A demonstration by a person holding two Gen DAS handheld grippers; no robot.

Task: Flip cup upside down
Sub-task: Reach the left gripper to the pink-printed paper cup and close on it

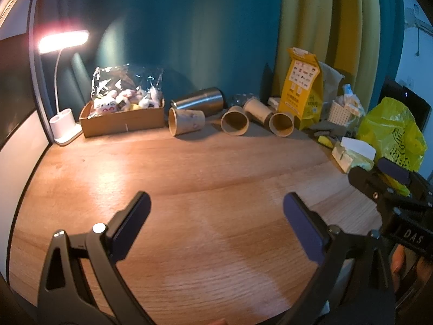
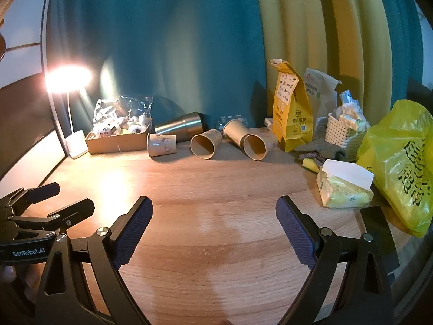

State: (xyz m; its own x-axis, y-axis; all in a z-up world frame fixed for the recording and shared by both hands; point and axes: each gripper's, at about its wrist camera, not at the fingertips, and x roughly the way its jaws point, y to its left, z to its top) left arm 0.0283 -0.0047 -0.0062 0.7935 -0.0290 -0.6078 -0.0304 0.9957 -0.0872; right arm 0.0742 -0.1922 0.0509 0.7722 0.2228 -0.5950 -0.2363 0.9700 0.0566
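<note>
Paper cups (image 2: 202,144) lie tipped along the table's (image 2: 216,203) back edge, well apart from the left gripper (image 1: 216,222) and right gripper (image 2: 213,224), both spread and empty. Squeezed carelessly, one could crumple or roll.

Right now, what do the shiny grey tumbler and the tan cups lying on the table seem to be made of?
The shiny grey tumbler looks like brushed stainless steel: it reflects lamp light in streaks. The tan cups look like matte paper or cardboard, with thin rims and a dull brown inside.
</note>
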